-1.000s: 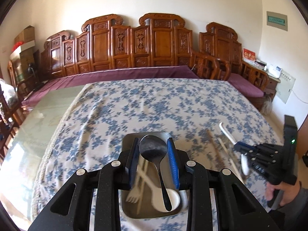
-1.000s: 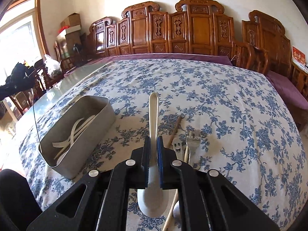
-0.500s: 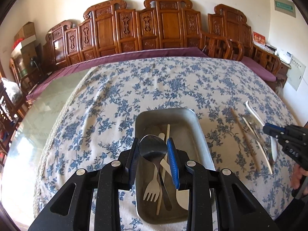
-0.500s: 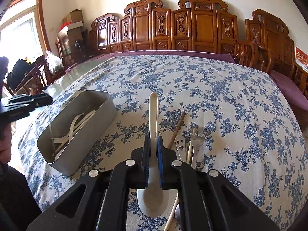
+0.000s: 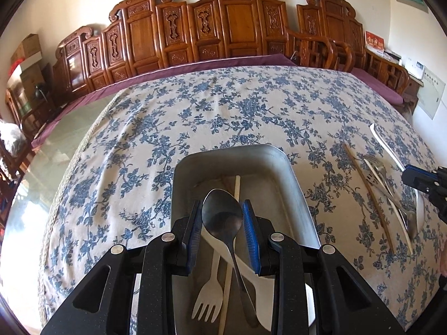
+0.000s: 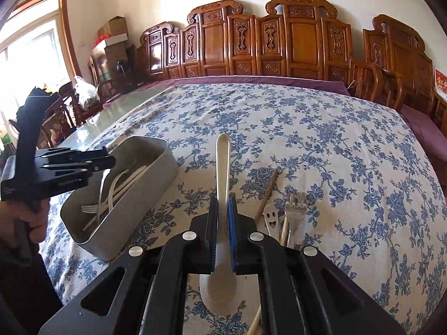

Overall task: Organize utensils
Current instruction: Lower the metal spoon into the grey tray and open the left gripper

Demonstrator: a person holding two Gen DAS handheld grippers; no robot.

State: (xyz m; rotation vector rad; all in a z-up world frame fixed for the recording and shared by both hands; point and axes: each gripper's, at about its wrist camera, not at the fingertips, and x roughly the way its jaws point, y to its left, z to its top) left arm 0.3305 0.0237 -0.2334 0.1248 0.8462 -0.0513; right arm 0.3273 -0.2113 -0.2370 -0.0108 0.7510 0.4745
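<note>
While the left tongs point(image 5: 222, 217) hang over the grey metal tray point(image 5: 300, 192), their blue pads sit on either side of the bowl of a metal spoon point(image 5: 223, 217); whether the pads actually press that bowl I cannot tell, but the spoon's handle slants down into the tray. Under it inside the tray lie a white plastic fork point(image 5: 208, 298), a pale chopstick point(image 5: 237, 187) running lengthwise, and a white spoon point(image 5: 262, 287) toward the near end. The tray rests on the worktop, which is covered by a blue-flowered cloth point(image 5: 195, 111).

To the right of the tray, apart from it, the right tongs point(image 6: 222, 217) are closed on the handle of a white ceramic spoon point(image 6: 223, 164); its handle points away across the cloth and its bowl lies back under the tongs. Just right of that spoon, still on the cloth, are a brown wooden chopstick point(image 6: 268, 189), a small metal utensil with a smiling face cut into it point(image 6: 270, 217), and a metal fork point(image 6: 294, 206), bunched closely together with a pale stick point(image 6: 283, 230) between them.

Beyond the tray, at the far edge of the worktop, runs a purple-cushioned carved wooden bench point(image 6: 279, 47) against the wall.
</note>
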